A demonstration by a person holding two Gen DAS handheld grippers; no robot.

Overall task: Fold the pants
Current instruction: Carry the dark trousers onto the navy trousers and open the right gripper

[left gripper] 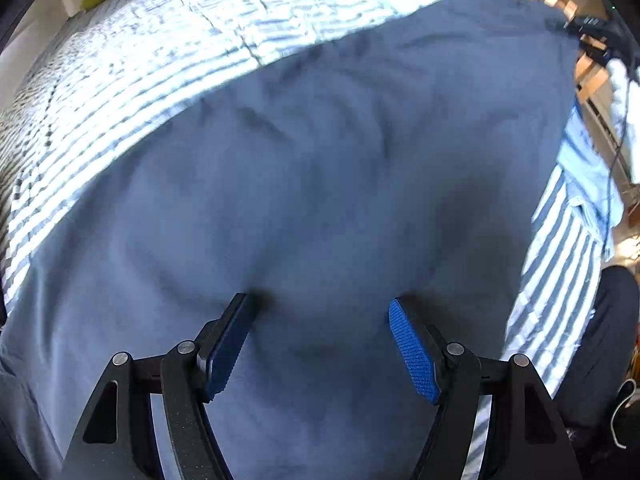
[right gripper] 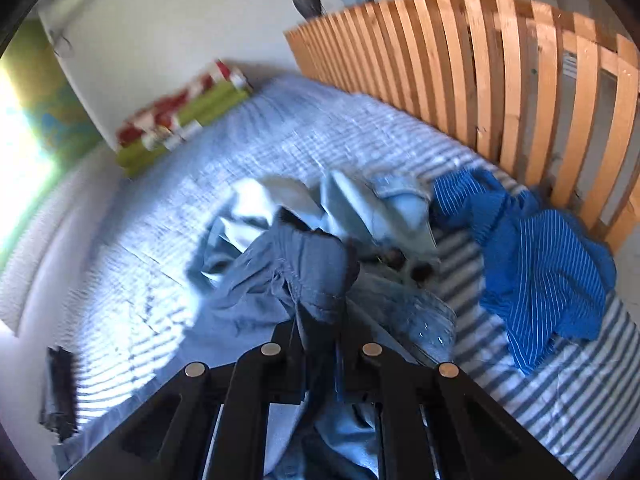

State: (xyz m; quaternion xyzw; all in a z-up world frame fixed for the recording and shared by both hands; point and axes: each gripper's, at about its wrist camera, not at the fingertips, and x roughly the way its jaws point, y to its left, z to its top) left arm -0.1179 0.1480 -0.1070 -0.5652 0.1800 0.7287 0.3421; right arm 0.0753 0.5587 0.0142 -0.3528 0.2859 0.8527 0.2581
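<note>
The blue-grey pants (left gripper: 320,168) lie spread wide over the striped bed cover (left gripper: 132,80). My left gripper (left gripper: 320,304) hangs just above the cloth, pointing steeply down. Its blue pads (left gripper: 412,352) stand far apart with nothing between them. In the right wrist view my right gripper (right gripper: 320,320) is shut on a bunched fold of the pants (right gripper: 296,264), which is lifted off the bed and hangs down between the fingers.
A bright blue striped shirt (right gripper: 540,264), a pale blue garment (right gripper: 360,204) and jeans (right gripper: 424,312) lie beyond the pants. A wooden slat rail (right gripper: 480,80) borders the bed at the right. Green and red folded items (right gripper: 180,120) sit at the far corner.
</note>
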